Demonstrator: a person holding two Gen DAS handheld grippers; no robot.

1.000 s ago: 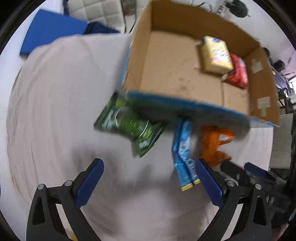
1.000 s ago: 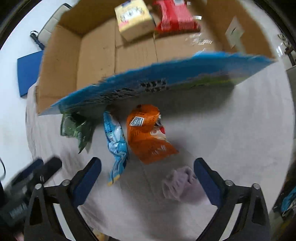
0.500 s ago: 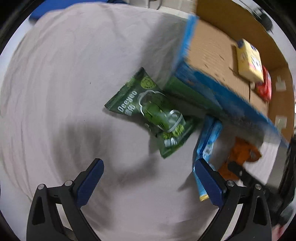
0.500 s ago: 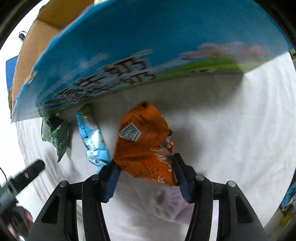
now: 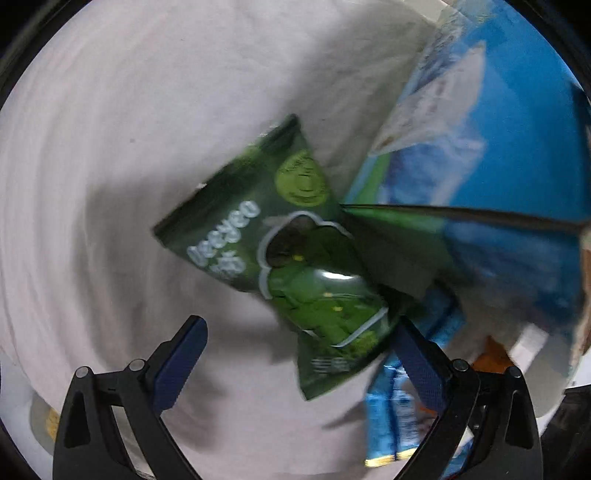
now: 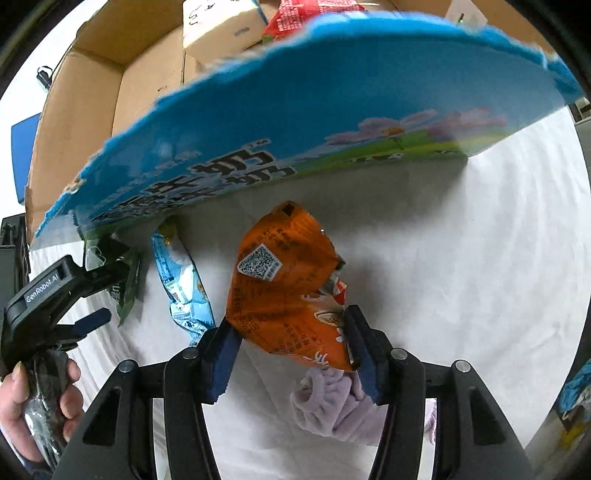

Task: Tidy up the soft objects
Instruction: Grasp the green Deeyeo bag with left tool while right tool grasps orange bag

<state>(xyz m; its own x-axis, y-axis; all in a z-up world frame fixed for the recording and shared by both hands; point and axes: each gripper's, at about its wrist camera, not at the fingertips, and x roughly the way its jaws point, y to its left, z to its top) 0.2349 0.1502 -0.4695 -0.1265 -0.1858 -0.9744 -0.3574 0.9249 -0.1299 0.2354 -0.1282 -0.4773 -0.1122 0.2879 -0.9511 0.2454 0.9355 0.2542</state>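
Note:
My right gripper (image 6: 291, 350) is shut on an orange snack bag (image 6: 288, 291) and holds it just in front of the blue cardboard box (image 6: 295, 110). My left gripper (image 5: 301, 354) is open, its jaws wide, with the lower end of a green snack bag (image 5: 288, 251) between them; the bag lies on the white cloth against the box corner (image 5: 480, 147). A blue packet (image 5: 391, 406) lies by the left gripper's right finger; it also shows in the right wrist view (image 6: 183, 288). The left gripper (image 6: 74, 295) shows at the left of the right wrist view.
A lilac soft cloth (image 6: 332, 402) lies under the right gripper. Inside the box are a pale yellow pack (image 6: 221, 26) and a red pack (image 6: 303, 14). White cloth (image 5: 110, 147) covers the table. A blue item (image 6: 576, 391) sits at the far right edge.
My right gripper has lifted the orange bag slightly, still shut on it. My left gripper has moved down and closer to the green bag, which now sits between its open jaws.

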